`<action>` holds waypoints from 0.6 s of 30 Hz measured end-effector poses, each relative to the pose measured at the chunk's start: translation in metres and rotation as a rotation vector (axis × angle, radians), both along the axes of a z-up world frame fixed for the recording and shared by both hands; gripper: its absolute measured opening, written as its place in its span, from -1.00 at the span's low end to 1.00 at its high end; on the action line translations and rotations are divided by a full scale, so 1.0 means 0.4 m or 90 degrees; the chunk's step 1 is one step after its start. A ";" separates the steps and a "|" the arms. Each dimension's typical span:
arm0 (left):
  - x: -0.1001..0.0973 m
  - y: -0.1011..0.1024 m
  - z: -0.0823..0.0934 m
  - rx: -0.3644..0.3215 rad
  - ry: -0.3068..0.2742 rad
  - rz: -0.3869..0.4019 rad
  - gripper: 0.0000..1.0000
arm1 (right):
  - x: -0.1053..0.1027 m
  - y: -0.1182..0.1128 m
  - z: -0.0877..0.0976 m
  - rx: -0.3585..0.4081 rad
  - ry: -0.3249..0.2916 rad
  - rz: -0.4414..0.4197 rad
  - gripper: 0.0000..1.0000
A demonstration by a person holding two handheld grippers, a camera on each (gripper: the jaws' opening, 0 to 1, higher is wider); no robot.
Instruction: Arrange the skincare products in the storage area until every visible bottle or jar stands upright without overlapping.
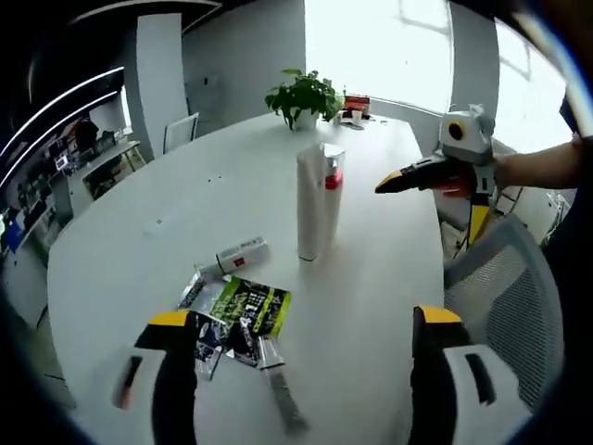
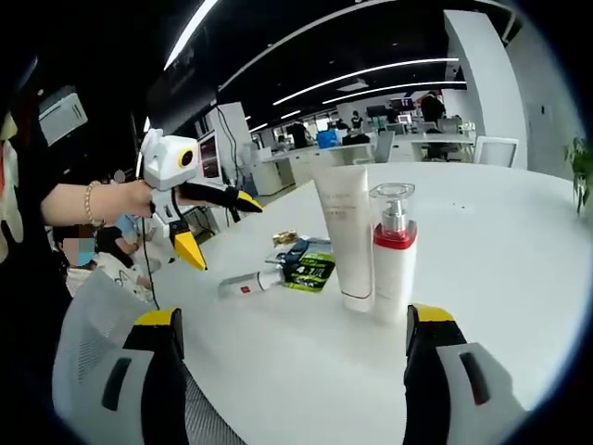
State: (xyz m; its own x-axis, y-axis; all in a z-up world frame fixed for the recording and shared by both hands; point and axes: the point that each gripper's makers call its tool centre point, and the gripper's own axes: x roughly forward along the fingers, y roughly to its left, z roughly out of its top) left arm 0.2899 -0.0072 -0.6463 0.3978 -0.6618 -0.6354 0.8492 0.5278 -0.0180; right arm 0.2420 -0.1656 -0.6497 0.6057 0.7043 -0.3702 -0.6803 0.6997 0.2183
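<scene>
Upright tall tube (image 1: 313,206) and pump bottle (image 2: 392,252) stand at centre; small tube (image 1: 237,257) lies at 8 o'clock — next to raise. Left gripper (image 1: 303,343) and right gripper (image 2: 290,338) — both wide, empty.

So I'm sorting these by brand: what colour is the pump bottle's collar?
Red, on the pump bottle, clearest in the right gripper view.

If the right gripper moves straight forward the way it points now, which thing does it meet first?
Most likely the pump bottle with the red collar, standing upright just ahead between the open jaws of the right gripper. The tall white tube stands right beside it, to the left, so it could be touched almost together; depth is hard to judge.
</scene>
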 end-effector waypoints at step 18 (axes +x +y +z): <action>-0.128 0.137 0.000 -0.037 0.020 0.118 0.98 | -0.035 0.028 0.002 -0.016 0.002 0.011 0.99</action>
